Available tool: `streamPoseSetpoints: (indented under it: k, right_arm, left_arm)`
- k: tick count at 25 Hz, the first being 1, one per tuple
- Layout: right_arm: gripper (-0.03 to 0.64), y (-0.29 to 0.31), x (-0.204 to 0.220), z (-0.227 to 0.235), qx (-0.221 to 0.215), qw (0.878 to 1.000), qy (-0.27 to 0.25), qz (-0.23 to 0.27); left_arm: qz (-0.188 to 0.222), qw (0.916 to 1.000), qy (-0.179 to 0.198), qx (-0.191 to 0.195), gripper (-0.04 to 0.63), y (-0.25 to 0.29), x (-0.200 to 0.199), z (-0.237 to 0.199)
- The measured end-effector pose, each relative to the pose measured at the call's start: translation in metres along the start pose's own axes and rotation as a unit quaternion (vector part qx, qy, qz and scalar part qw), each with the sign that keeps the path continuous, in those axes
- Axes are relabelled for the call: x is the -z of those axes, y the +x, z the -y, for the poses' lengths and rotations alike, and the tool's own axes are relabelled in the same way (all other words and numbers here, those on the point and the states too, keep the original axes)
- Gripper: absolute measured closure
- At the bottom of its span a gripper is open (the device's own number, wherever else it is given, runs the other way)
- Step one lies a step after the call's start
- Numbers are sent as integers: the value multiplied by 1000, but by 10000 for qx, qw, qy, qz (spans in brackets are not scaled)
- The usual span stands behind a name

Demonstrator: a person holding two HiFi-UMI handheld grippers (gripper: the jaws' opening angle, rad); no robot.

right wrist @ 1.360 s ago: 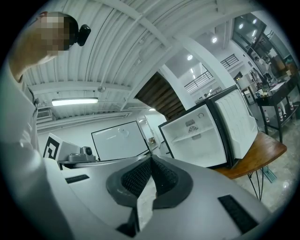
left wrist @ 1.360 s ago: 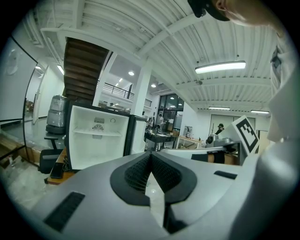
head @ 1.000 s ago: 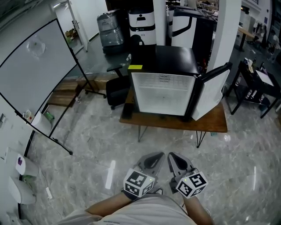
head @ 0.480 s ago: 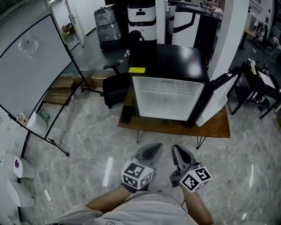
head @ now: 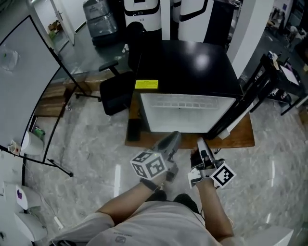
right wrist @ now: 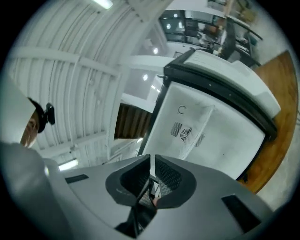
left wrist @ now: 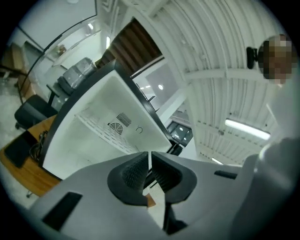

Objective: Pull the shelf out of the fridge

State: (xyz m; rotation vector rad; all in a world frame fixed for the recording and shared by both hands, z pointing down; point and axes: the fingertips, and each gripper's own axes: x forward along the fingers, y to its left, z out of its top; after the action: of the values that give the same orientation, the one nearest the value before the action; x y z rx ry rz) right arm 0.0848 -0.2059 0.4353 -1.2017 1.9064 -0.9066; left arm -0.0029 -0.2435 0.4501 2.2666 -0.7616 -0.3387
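Note:
A black mini fridge (head: 187, 62) stands on a low wooden table (head: 243, 138), its door (head: 240, 113) swung open to the right. The white inside faces me. A white wire shelf (left wrist: 101, 133) crosses the inside below a round vent, and it also shows in the right gripper view as the shelf (right wrist: 200, 125). My left gripper (head: 173, 139) is held up just short of the fridge's lower front edge, jaws shut and empty. My right gripper (head: 200, 144) hangs beside it, near the open door's foot, also shut on nothing. Neither touches the fridge.
A black office chair (head: 114, 93) stands left of the table. A large whiteboard on a stand (head: 24, 81) fills the left side. A black rack (head: 284, 79) is at the right, white machines (head: 142, 9) behind the fridge. The floor is grey marble.
The fridge has come much closer and sits more below me. Both grippers have risen forward from near my waist to the fridge front, and the left one has tilted.

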Motion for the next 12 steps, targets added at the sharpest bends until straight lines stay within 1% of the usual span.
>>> streamPoseSetpoints:
  k: [2, 3, 5, 6, 8, 10, 11, 12]
  right_arm:
    - [592, 14, -3, 19, 29, 9985, 510, 218]
    - [592, 20, -6, 31, 75, 9965, 759, 341]
    - [591, 29, -12, 55, 188, 9911, 1191, 570]
    - [591, 33, -15, 67, 259, 9886, 1339, 644]
    - [589, 42, -18, 90, 422, 9846, 1539, 720]
    - [588, 52, -20, 111, 577, 9816, 1658, 756]
    - [588, 57, -22, 122, 643, 9804, 1696, 770]
    - [586, 63, -23, 131, 695, 9792, 1737, 789]
  left_arm:
    - [110, 9981, -614, 13, 586, 14, -3, -19]
    - [170, 9951, -978, -4, 586, 21, -2, -30]
    - [296, 9861, -1635, -67, 586, 34, 1, -49]
    - [364, 9815, -1878, -112, 586, 41, 3, -58]
    - [528, 9729, -2239, -227, 586, 54, 6, -74]
    - [717, 9650, -2502, -323, 583, 67, 4, -89]
    - [798, 9613, -2611, -356, 567, 74, 3, -96]
    - [866, 9580, -2707, -386, 533, 81, 2, -102]
